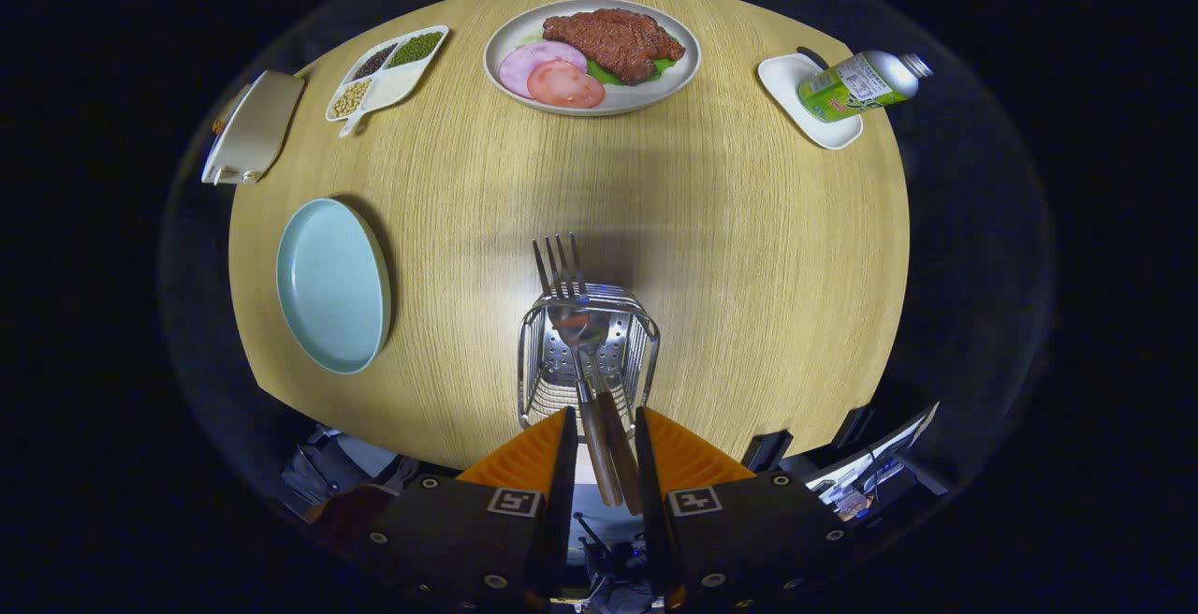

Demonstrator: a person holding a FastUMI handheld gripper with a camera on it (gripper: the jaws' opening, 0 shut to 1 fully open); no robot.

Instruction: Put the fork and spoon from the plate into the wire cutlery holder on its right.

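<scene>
My gripper [604, 419] is shut on the wooden handles of a fork and a spoon held side by side between its fingers. The fork [559, 270] points forward, its tines reaching past the far rim of the wire cutlery holder [636, 352]. The spoon [573, 326] has its bowl over the holder's opening. The holder stands on the wooden table just ahead of and below my fingers. To its left lies the pale blue plate [332, 286], bare of cutlery.
Beyond the holder, at the table's far side, stand a plate of meat and ham slices [591, 57], a divided dish of beans [386, 71], a cream box [253, 125] and a green bottle [861, 82] lying on a small white dish [796, 90].
</scene>
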